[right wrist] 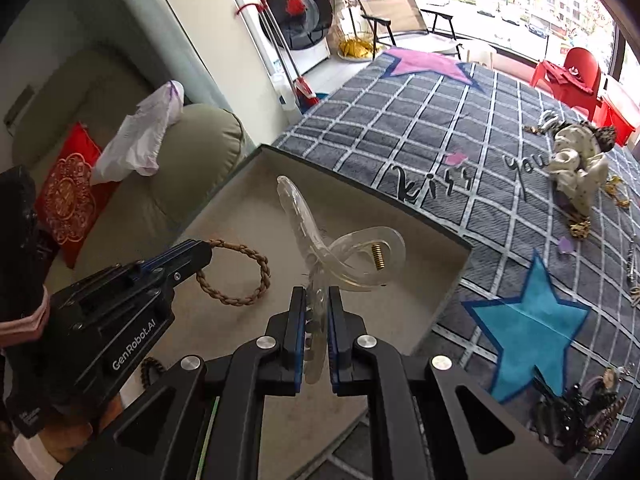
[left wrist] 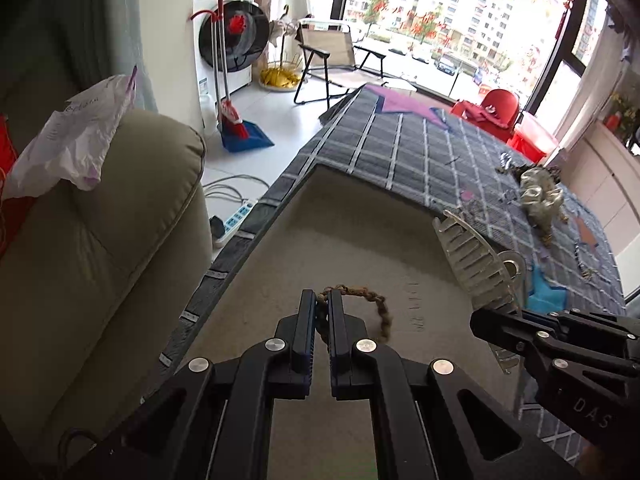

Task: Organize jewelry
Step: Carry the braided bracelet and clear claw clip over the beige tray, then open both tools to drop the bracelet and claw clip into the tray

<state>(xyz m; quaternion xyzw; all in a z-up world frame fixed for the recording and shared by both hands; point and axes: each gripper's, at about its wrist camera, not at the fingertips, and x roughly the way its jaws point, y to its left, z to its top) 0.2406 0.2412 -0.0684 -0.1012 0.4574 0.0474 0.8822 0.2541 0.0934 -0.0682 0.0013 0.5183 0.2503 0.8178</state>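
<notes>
My left gripper (left wrist: 322, 300) is shut on a brown braided bracelet (left wrist: 372, 304) and holds it over the beige-lined open box (left wrist: 352, 216). The right wrist view shows the same gripper (right wrist: 202, 250) with the bracelet's loop (right wrist: 240, 274) hanging from its tip above the box floor (right wrist: 240, 216). My right gripper (right wrist: 318, 296) is shut on a clear plastic claw hair clip (right wrist: 340, 248) with a brass spring, held over the box. The clip (left wrist: 476, 260) and right gripper (left wrist: 480, 318) also show at the right in the left wrist view.
The box sits on a grey checked rug (right wrist: 460, 128) with star patches. A cream scrunchie and chains (right wrist: 576, 164) lie far right; more jewelry (right wrist: 584, 412) lies near right. A beige sofa (left wrist: 100, 248) with a plastic bag (left wrist: 76, 136) stands left.
</notes>
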